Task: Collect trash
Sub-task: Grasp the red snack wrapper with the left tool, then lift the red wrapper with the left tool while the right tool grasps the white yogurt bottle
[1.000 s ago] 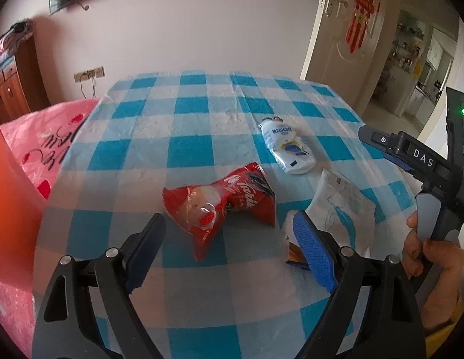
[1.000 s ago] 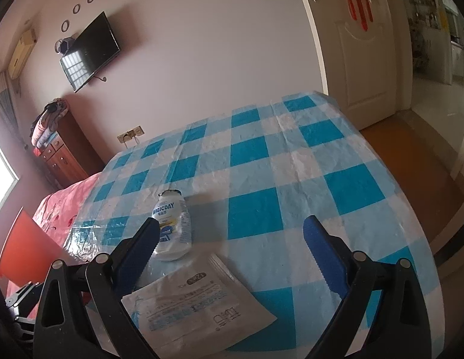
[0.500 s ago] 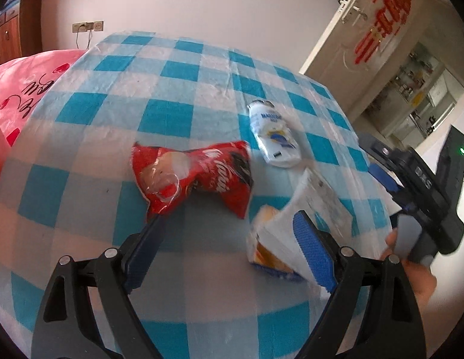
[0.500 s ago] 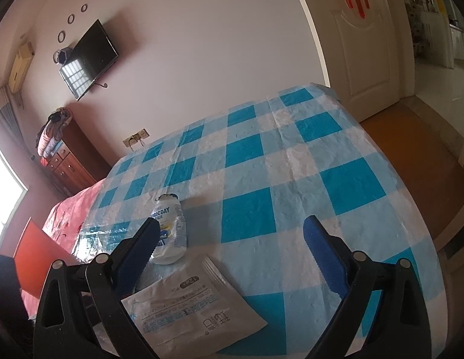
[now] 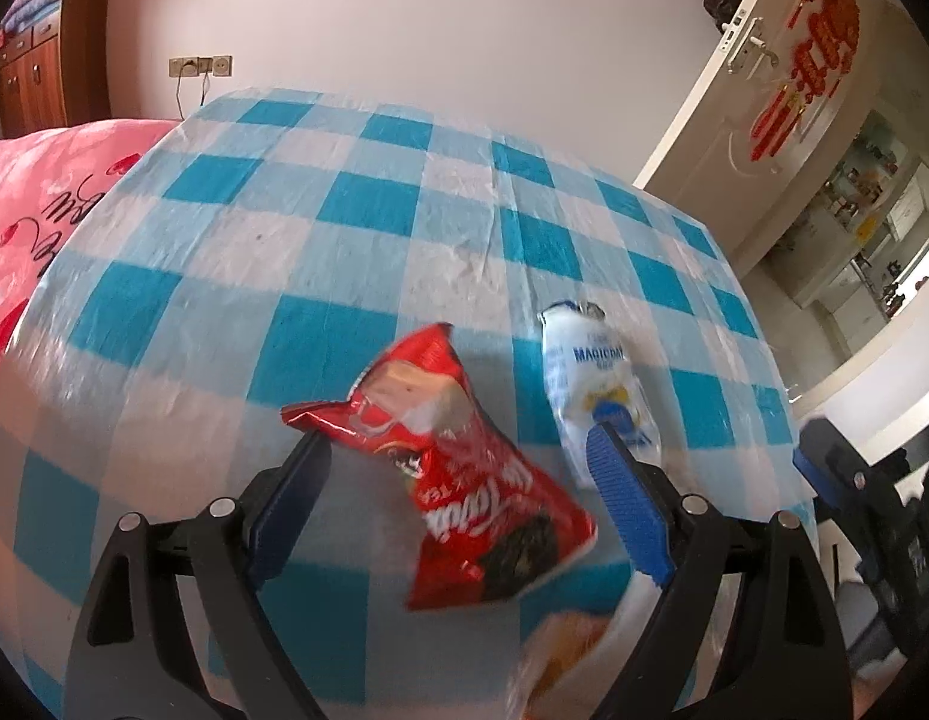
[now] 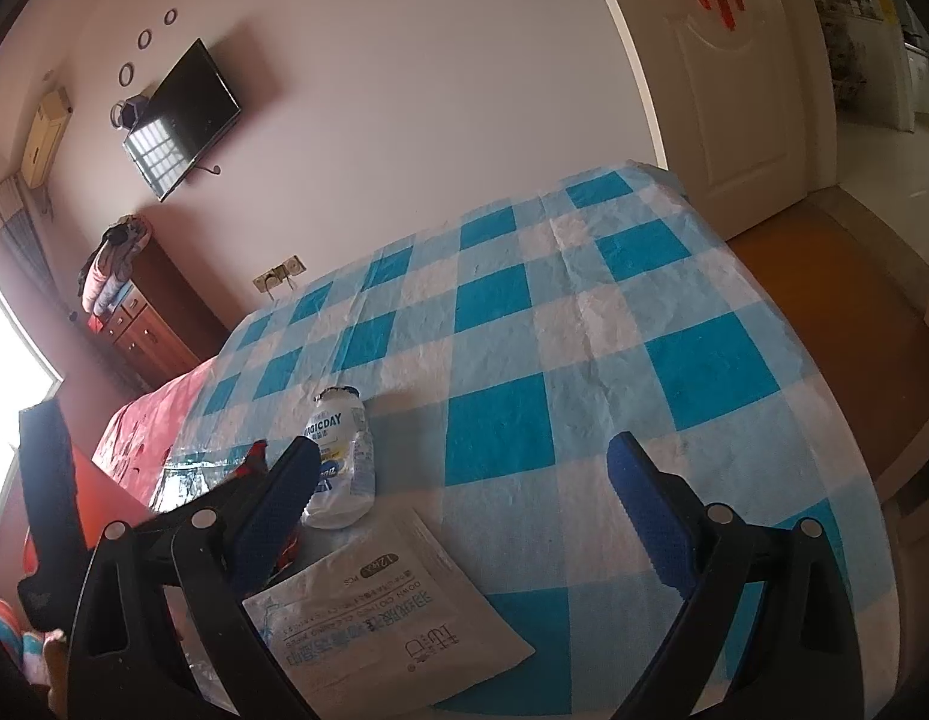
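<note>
1. The table under its blue-and-white checked cloth [image 5: 368, 222] carries all the trash, bunched near my edge, so I judge that I should work from that edge and not reach across.
2. The red snack bag [image 5: 464, 474] is the piece in hand, I judge. It lies crumpled on the cloth between the spread fingers of my left gripper [image 5: 458, 492], which touches nothing. To do this well I would come down until both pads flank the bag's pinched waist, then close there, where the foil is bunched and will not slip.
3. The white wipes packet [image 6: 380, 618] lies flat at the near edge below my right gripper [image 6: 464, 516], whose jaws stand wide apart and empty. Flat film is hard to pinch, so lifting it by a corner or the overhanging edge looks best.
4. The empty Magicday bottle [image 5: 590, 384] lies on its side just beyond the snack bag, partly behind my left gripper's blue pad; I would keep that pad from nudging it away.
5. Hard to make out: the left view is smeared. An orange-and-white wrapper [image 5: 578, 648] at its bottom edge is cut off, too blurred to name. I see no bin or bag for the trash anywhere.
</note>
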`<control>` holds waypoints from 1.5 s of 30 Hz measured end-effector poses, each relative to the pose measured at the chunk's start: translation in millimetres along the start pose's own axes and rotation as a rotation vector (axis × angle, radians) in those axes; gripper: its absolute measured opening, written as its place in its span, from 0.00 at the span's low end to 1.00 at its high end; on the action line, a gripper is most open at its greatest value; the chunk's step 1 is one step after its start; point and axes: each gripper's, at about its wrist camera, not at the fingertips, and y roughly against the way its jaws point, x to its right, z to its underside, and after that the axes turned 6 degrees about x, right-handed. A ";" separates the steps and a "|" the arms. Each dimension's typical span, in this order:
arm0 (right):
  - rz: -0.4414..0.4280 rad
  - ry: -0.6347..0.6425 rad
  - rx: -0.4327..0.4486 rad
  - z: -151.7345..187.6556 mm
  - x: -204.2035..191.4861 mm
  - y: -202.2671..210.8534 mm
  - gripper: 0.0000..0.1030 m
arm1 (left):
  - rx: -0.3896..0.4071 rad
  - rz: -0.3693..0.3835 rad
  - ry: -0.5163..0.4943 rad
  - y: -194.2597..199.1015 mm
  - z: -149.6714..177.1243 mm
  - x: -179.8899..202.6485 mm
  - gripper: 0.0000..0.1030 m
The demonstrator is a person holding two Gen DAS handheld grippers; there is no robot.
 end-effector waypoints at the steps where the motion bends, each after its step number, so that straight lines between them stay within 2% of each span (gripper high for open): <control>1: -0.002 0.001 -0.003 0.2 -0.3 -1.2 0.92 | -0.002 -0.020 -0.011 -3.3 -1.8 2.3 0.84; 7: -0.012 0.019 -0.016 1.0 -6.8 -7.8 0.92 | -0.004 -0.111 -0.069 -12.5 -3.2 10.1 0.82; 10: -0.015 0.024 -0.025 1.2 -8.6 -11.6 0.92 | -0.007 -0.158 -0.085 -15.5 -2.5 8.1 0.65; 15: -0.015 0.032 -0.039 2.8 -12.8 -17.1 0.92 | 0.008 -0.149 -0.088 -13.7 -1.3 4.4 0.54; 26: -0.026 0.076 -0.093 6.6 -31.8 -33.1 0.92 | 0.032 -0.106 -0.091 -8.0 2.6 -3.6 0.48; 38: -0.053 0.168 -0.230 7.2 -67.4 -69.8 0.92 | 0.056 -0.070 -0.083 7.8 2.6 -27.8 0.46; 45: -0.013 0.304 -0.273 7.4 -95.4 -87.1 0.92 | 0.083 -0.057 -0.091 23.3 1.6 -41.7 0.46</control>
